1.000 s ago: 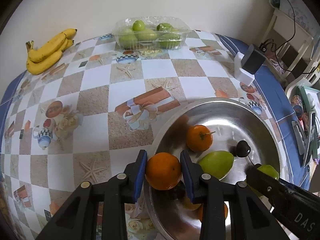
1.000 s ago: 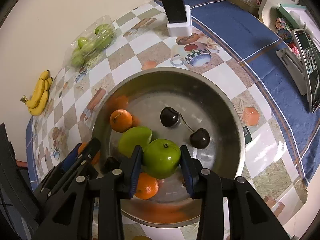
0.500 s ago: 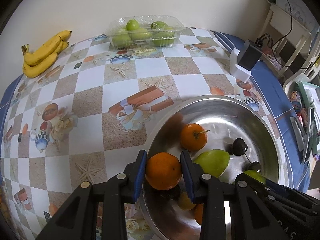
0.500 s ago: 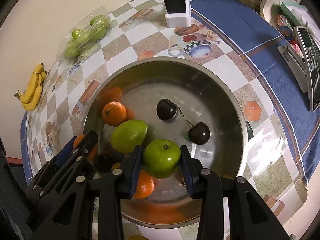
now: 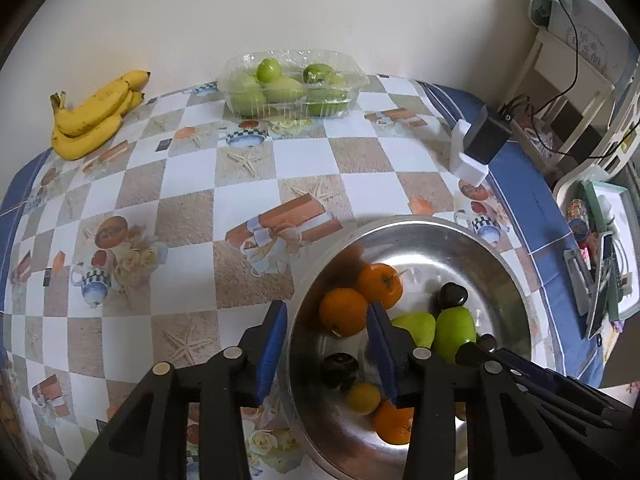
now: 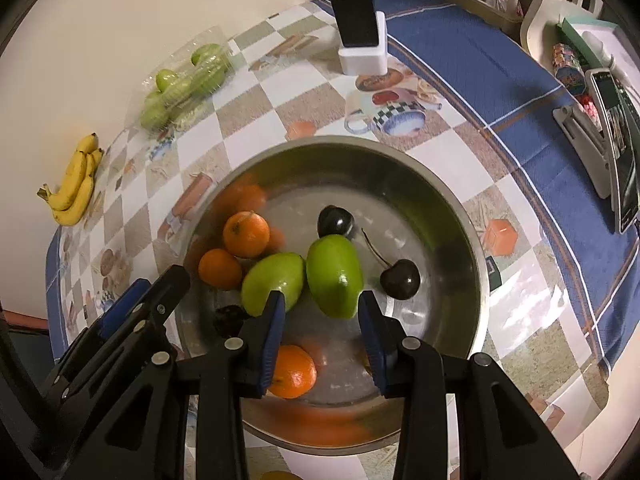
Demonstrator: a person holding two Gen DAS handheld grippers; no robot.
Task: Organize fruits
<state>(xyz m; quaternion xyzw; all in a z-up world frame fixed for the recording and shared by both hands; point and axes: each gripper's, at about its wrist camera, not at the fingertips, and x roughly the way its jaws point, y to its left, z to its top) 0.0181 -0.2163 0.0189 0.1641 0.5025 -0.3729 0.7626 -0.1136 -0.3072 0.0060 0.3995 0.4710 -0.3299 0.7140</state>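
A steel bowl (image 5: 504, 264) (image 6: 460, 216) holds several fruits. My left gripper (image 5: 326, 354) is open over the bowl's left rim; the orange (image 5: 343, 312) (image 6: 220, 269) lies loose in the bowl beside another orange (image 5: 380, 285) (image 6: 246, 234). My right gripper (image 6: 322, 338) is open above the bowl; the green apple (image 6: 335, 276) (image 5: 455, 334) lies free next to a green mango (image 6: 274, 283) (image 5: 414, 328). Dark cherries (image 6: 400, 279) (image 6: 336, 221), a yellow fruit (image 5: 363, 398) and a third orange (image 6: 292, 372) (image 5: 394, 422) are also inside.
A banana bunch (image 5: 96, 114) (image 6: 76, 184) lies at the far left by the wall. A clear plastic box of green fruit (image 5: 292, 82) (image 6: 184, 84) sits at the back. A black charger on a white block (image 5: 478, 148) (image 6: 360, 28) stands at the right. Cluttered trays (image 5: 600, 240) lie beyond the table edge.
Both grippers have opened. The orange dropped from the left gripper into the bowl, and the green apple dropped from the right gripper and lies beside the mango.
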